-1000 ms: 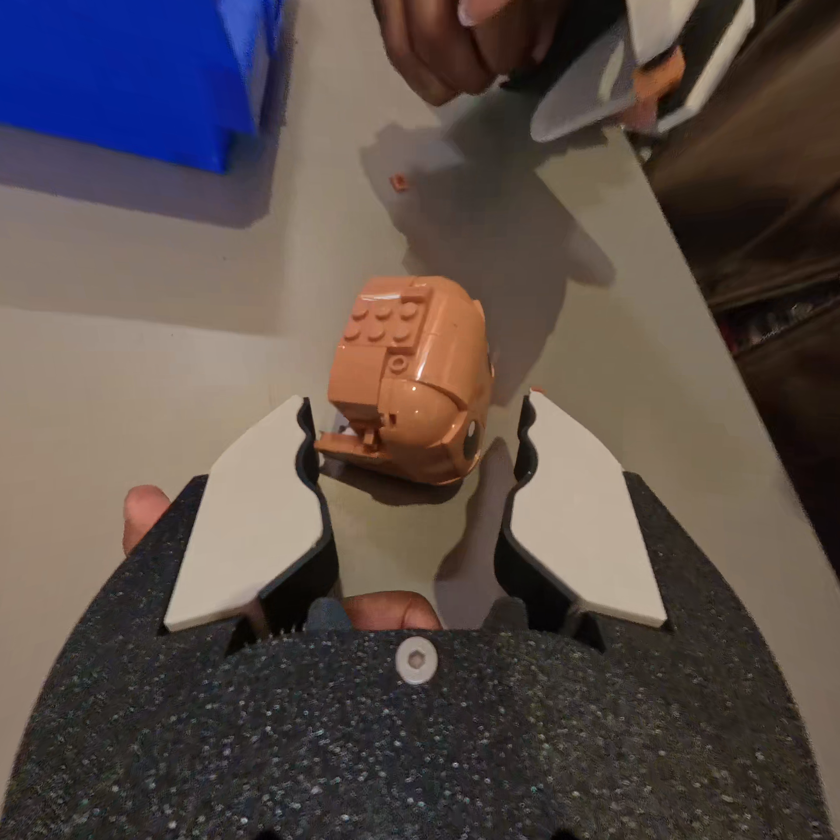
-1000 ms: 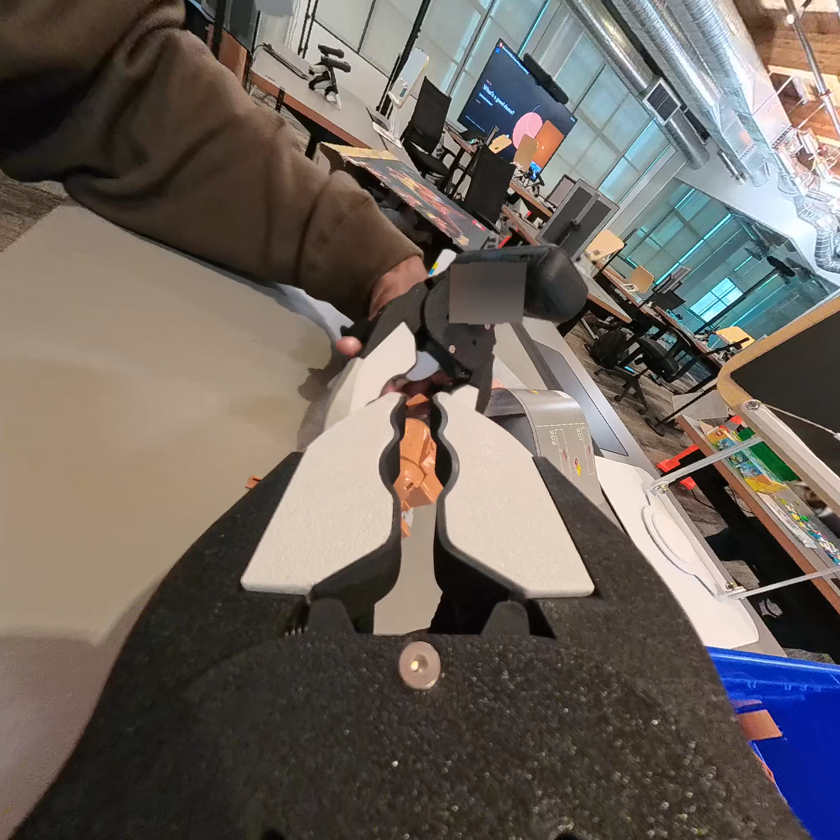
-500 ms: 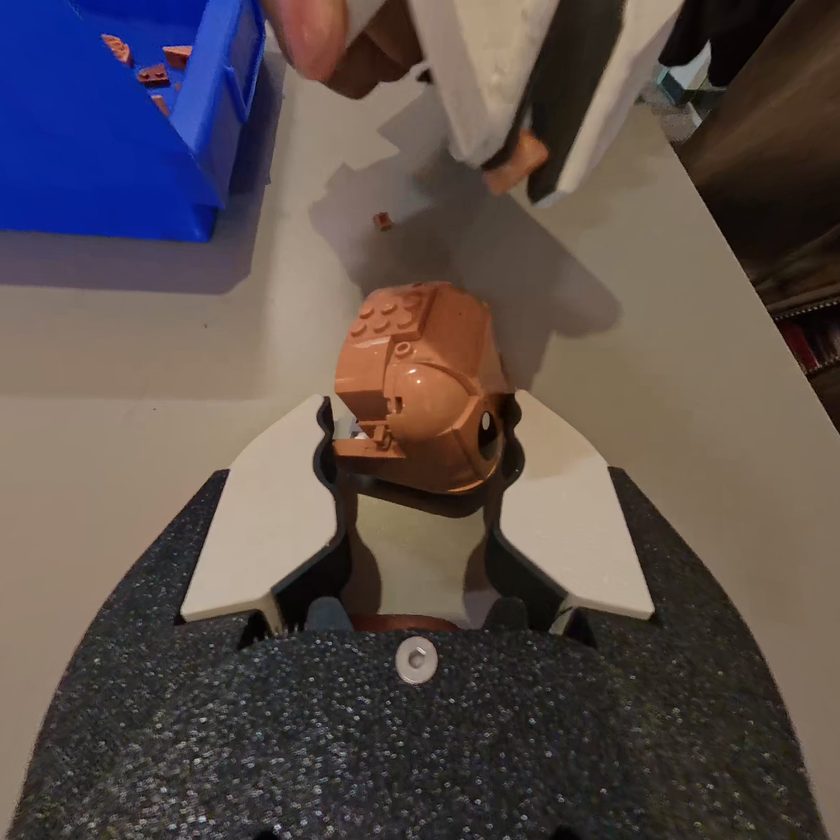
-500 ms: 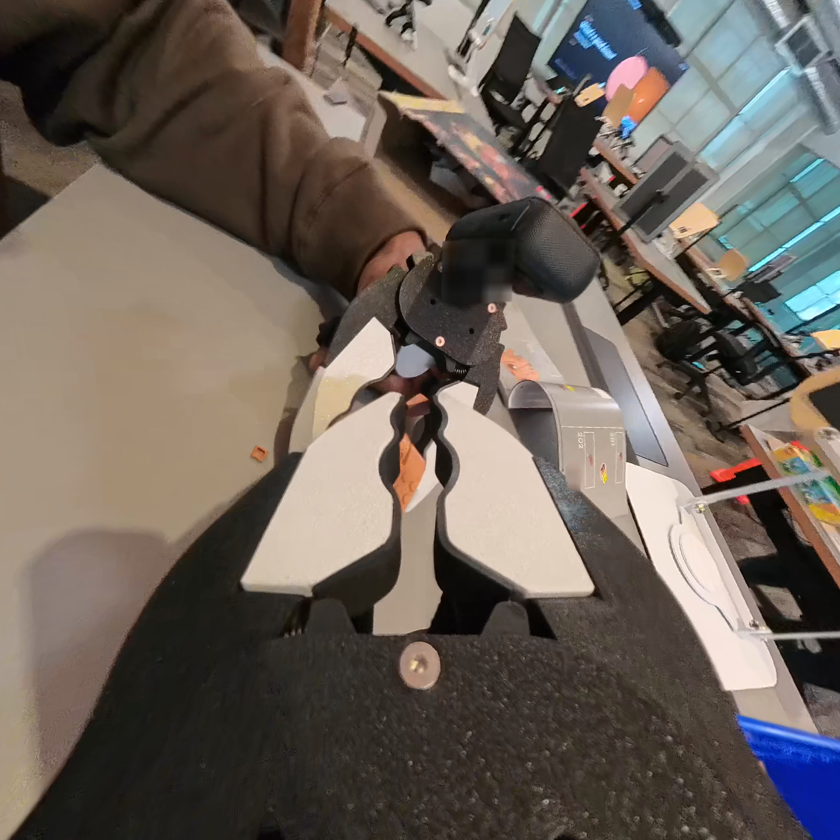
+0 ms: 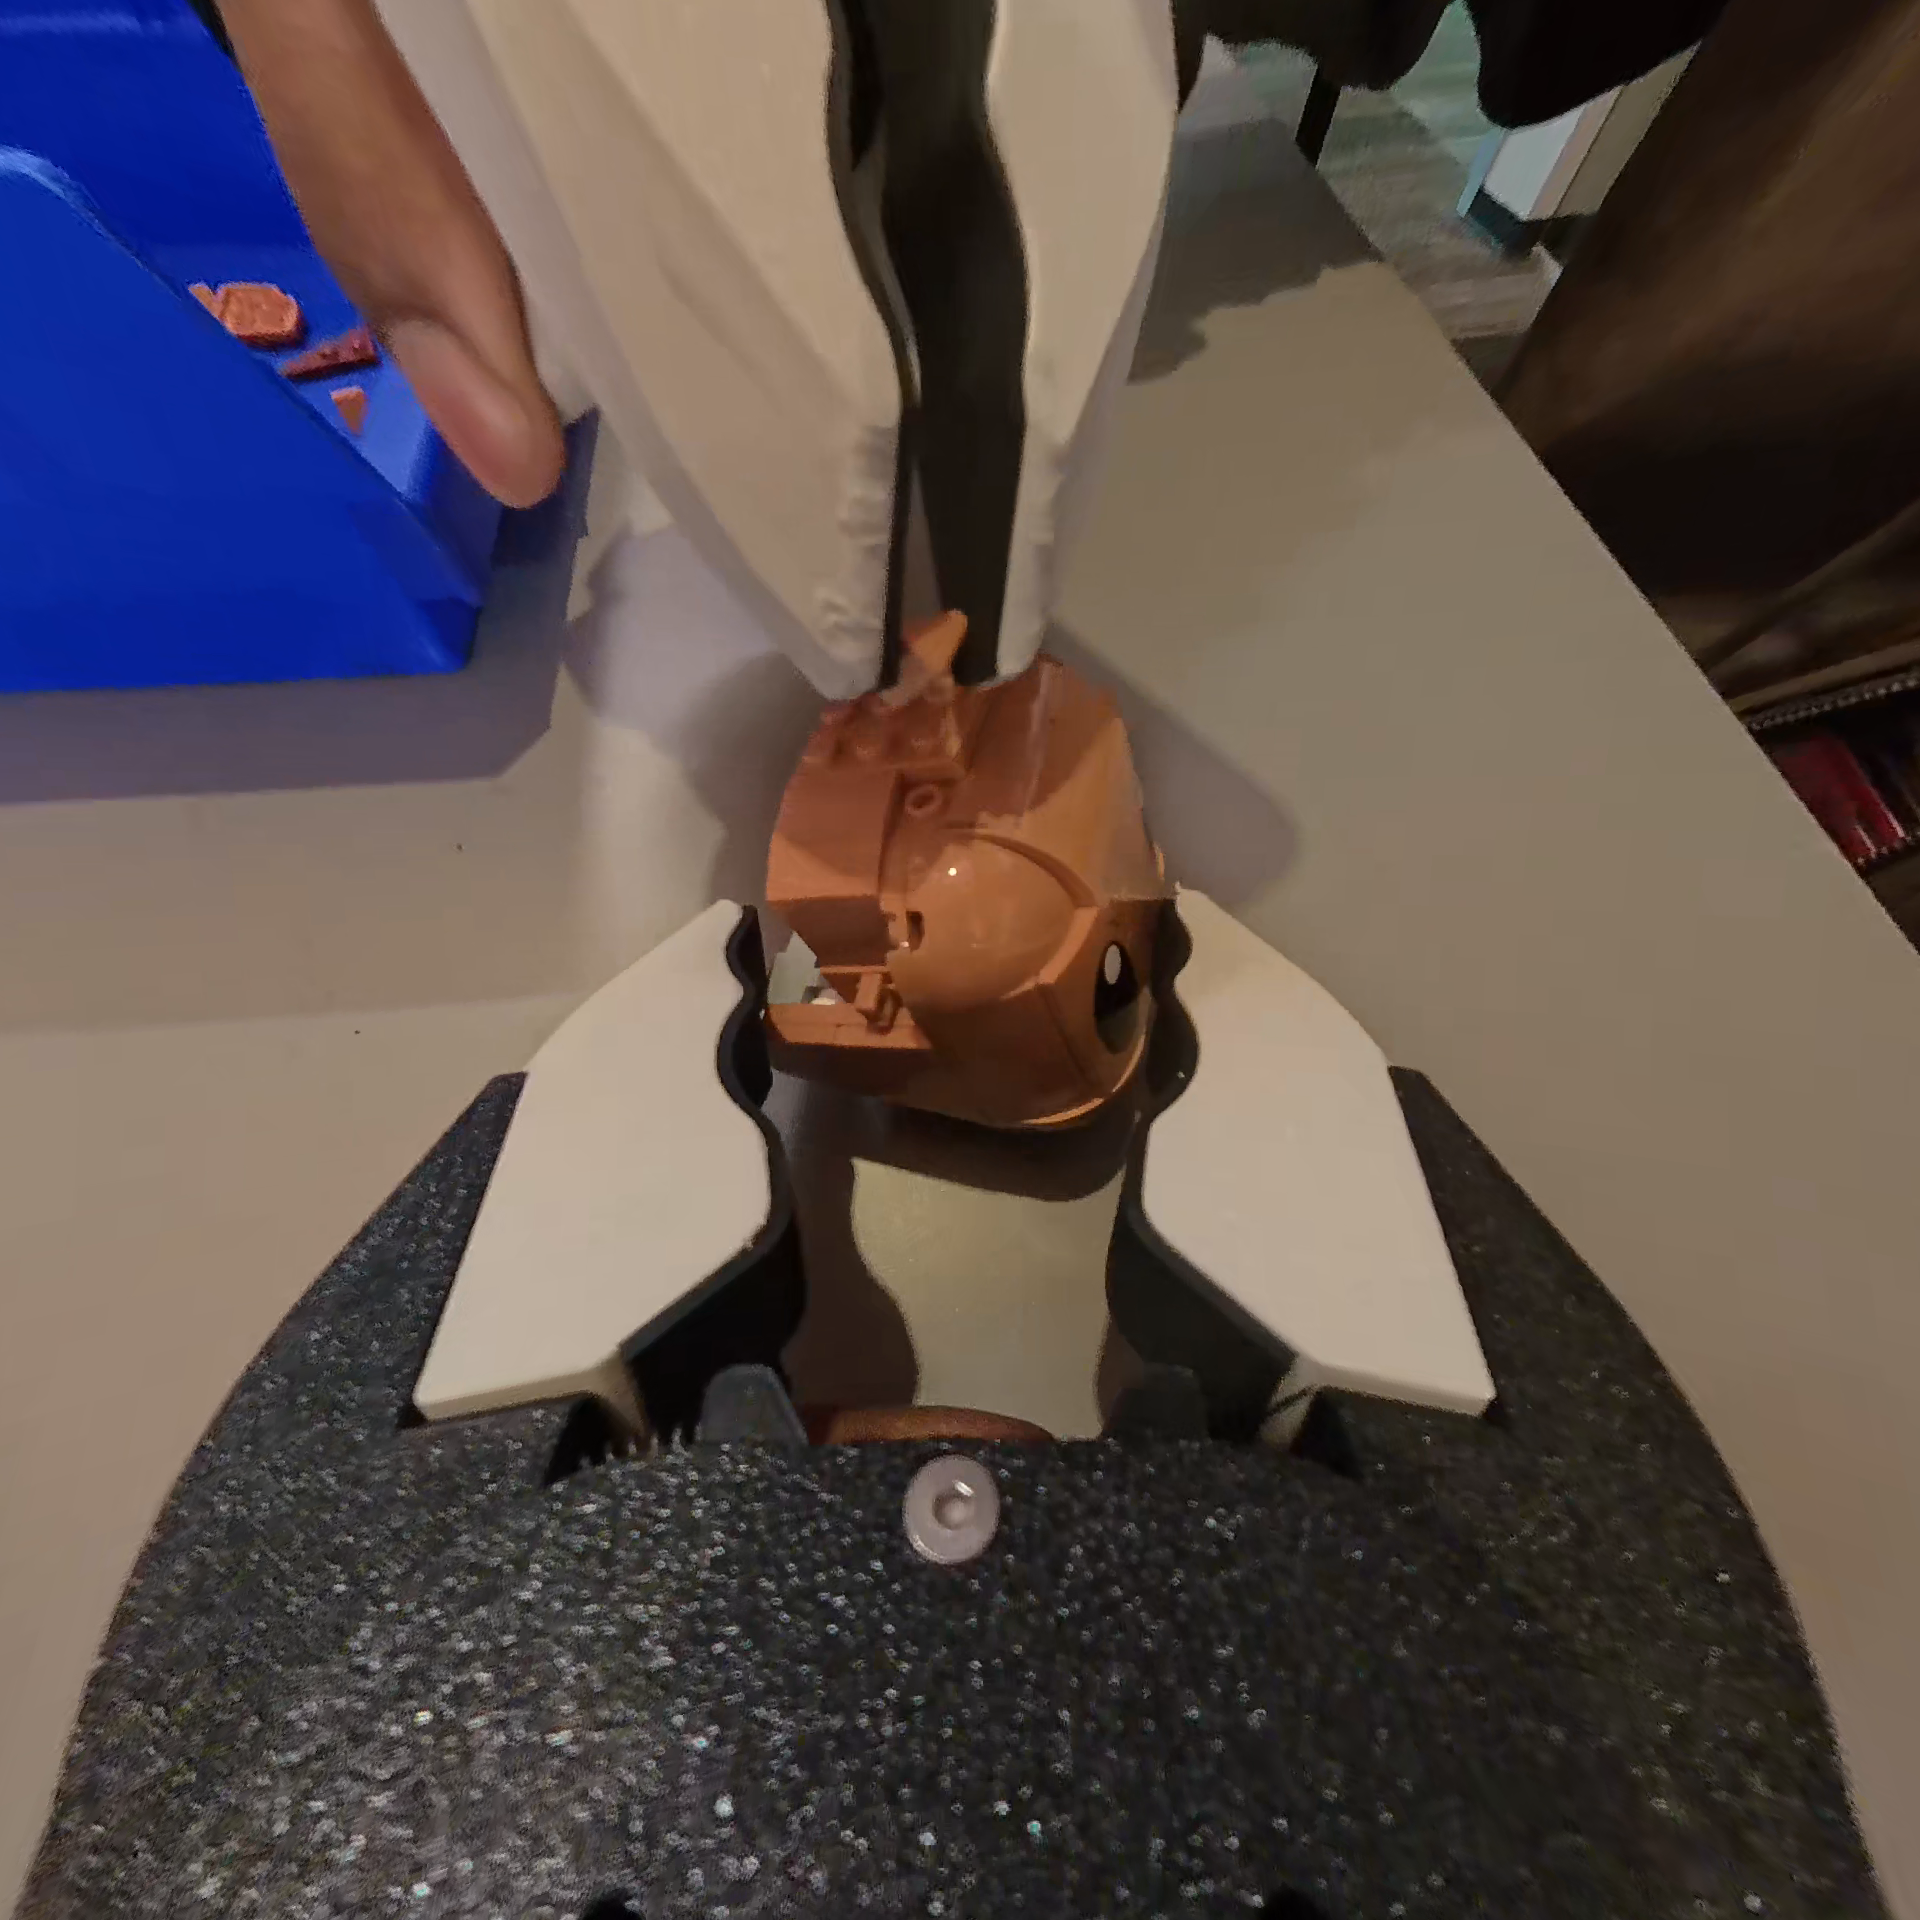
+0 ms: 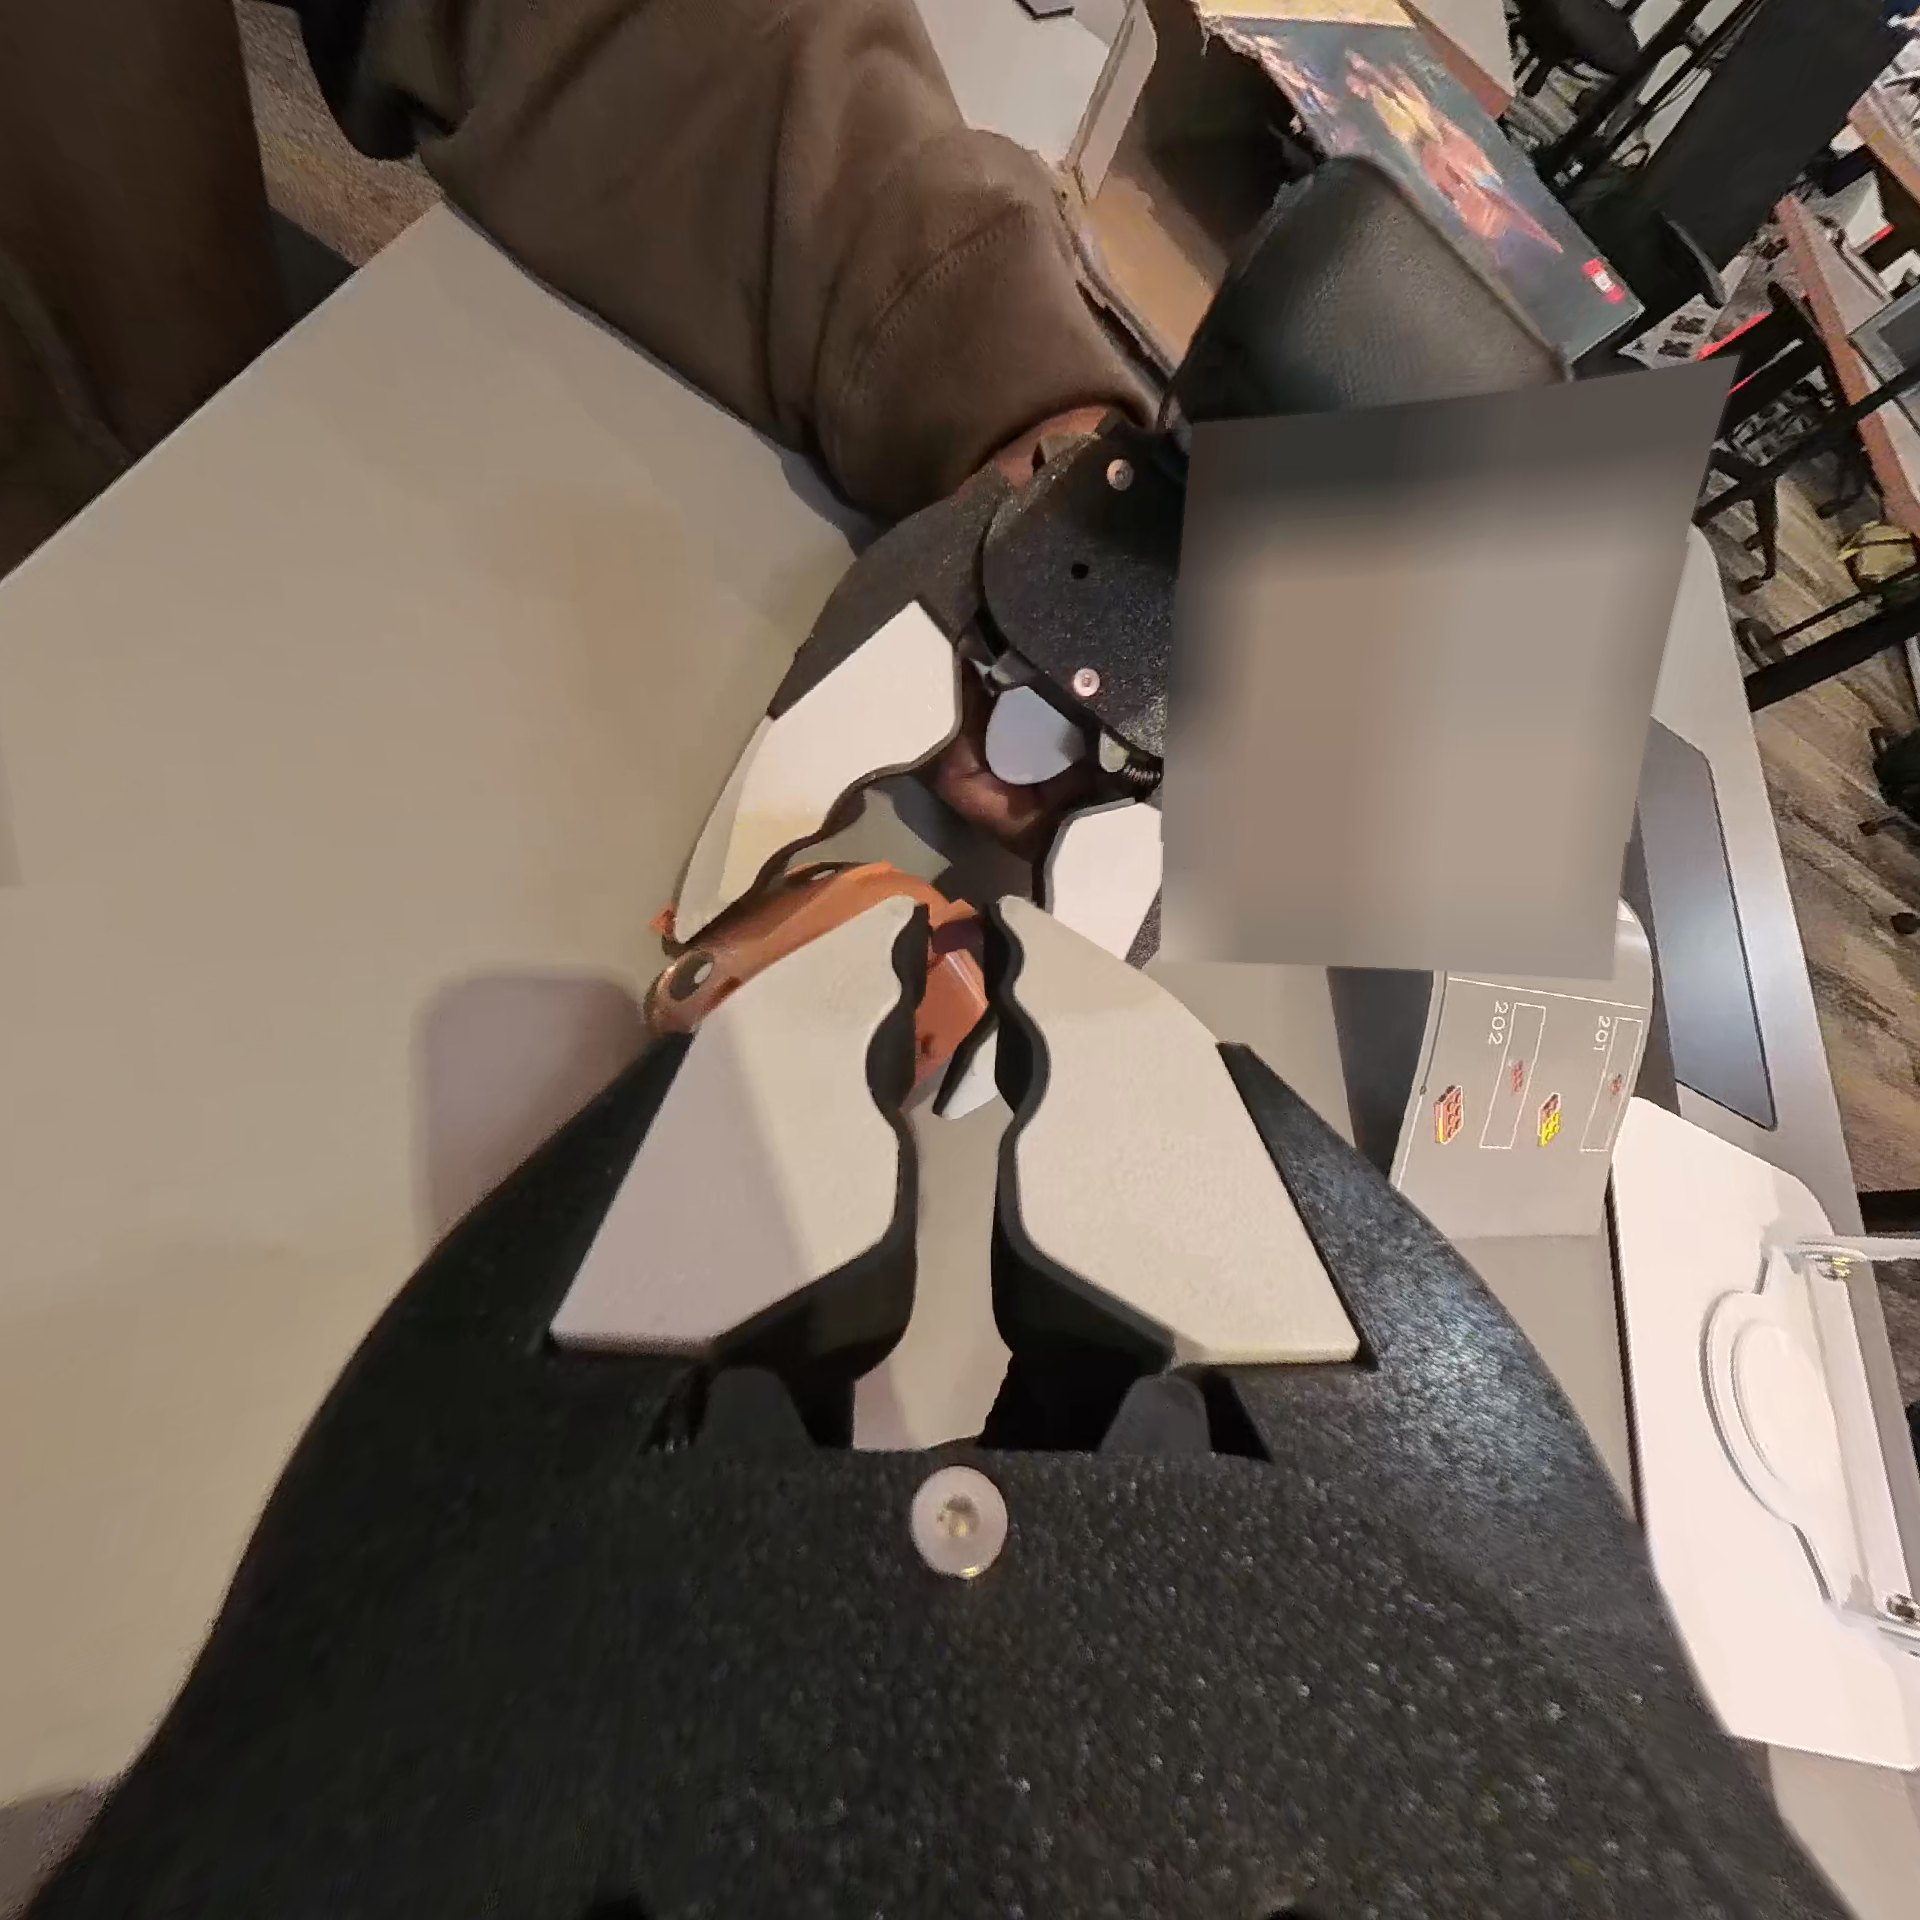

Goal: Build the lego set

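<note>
An orange-brown lego head model (image 5: 997,935) with a black eye stands on the grey table (image 5: 1403,727). My left gripper (image 5: 961,920) is shut on its two sides. My right gripper (image 5: 940,675) comes down from above, shut on a small orange lego piece (image 5: 930,649) that touches the studs on top of the model. In the right wrist view my right gripper (image 6: 956,914) holds the piece (image 6: 951,982) between its tips. The model (image 6: 717,961) shows just beyond, between the left gripper's fingers (image 6: 852,727). The joint between piece and model is partly hidden.
A blue bin (image 5: 156,499) with several loose orange pieces stands at the left, close to the right hand's thumb (image 5: 468,364). The table's edge (image 5: 1662,644) runs along the right. An instruction booklet (image 6: 1517,1101) and a white sheet (image 6: 1714,1558) lie behind. A brown sleeve (image 6: 779,260) reaches in. Tip to tip, the grippers are about 7 cm apart.
My left gripper has closed on the model. My right gripper has come down from the far side with the small piece until it meets the model's top.
</note>
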Demonstrator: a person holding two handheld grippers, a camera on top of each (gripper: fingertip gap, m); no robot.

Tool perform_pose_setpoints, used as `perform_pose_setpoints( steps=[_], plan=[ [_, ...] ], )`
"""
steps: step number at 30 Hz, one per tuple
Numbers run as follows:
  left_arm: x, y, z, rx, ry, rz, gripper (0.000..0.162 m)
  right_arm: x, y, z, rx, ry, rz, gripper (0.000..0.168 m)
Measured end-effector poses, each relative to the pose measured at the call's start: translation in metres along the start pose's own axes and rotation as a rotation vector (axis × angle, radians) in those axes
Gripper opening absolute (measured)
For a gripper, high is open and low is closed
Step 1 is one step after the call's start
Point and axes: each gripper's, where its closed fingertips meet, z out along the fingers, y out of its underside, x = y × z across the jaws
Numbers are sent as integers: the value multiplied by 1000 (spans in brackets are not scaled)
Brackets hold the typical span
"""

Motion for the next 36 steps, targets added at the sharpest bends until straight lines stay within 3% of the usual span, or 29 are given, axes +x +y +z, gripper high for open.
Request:
perform_pose_setpoints(
  steps=[17,36],
  plan=[
    [9,-15,-3,43,9,79,72,-18,-2,0,-122,-277,-30,10],
    [9,-19,-6,65,0,90,72,-15,-6,-2,-104,-268,1,20]
  ],
)
